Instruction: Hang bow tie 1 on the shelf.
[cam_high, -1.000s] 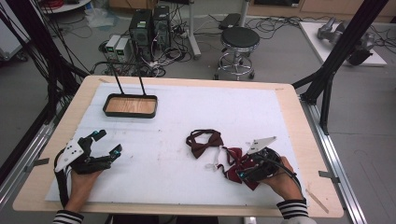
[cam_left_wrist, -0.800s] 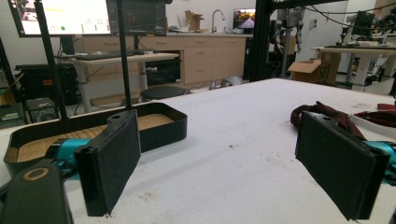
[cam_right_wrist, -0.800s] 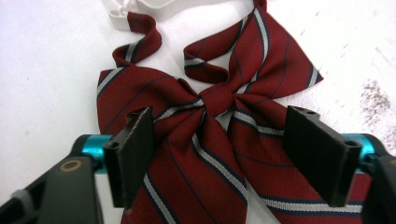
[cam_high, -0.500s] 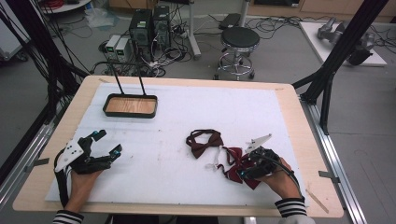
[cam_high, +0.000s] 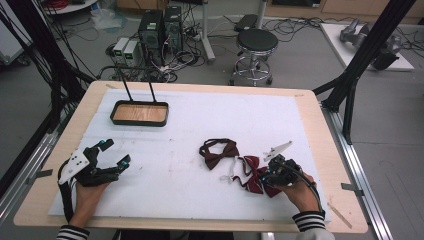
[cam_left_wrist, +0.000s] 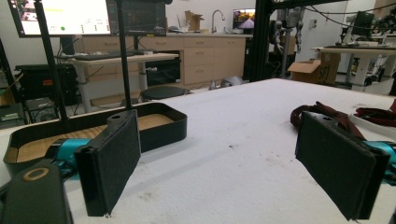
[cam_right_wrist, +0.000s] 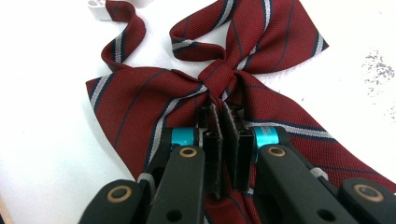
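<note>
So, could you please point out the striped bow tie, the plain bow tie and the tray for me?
striped bow tie (cam_right_wrist: 140, 100), right gripper view, left wing.
plain bow tie (cam_high: 219, 152), high view, centre knot.
tray (cam_high: 139, 121), high view, near rim.

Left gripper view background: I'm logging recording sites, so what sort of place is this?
Probably a lab or workshop: monitors on a desk, wooden cabinets with a sink tap, and computer towers amid floor cables behind the table.

The striped bow tie (cam_right_wrist: 154, 100) ran off the right gripper view's bottom and right edges, its lower cloth hidden under the right gripper (cam_right_wrist: 220, 140). In the high view that gripper (cam_high: 274, 172) and hand covered the tie's (cam_high: 252, 172) right half.
</note>
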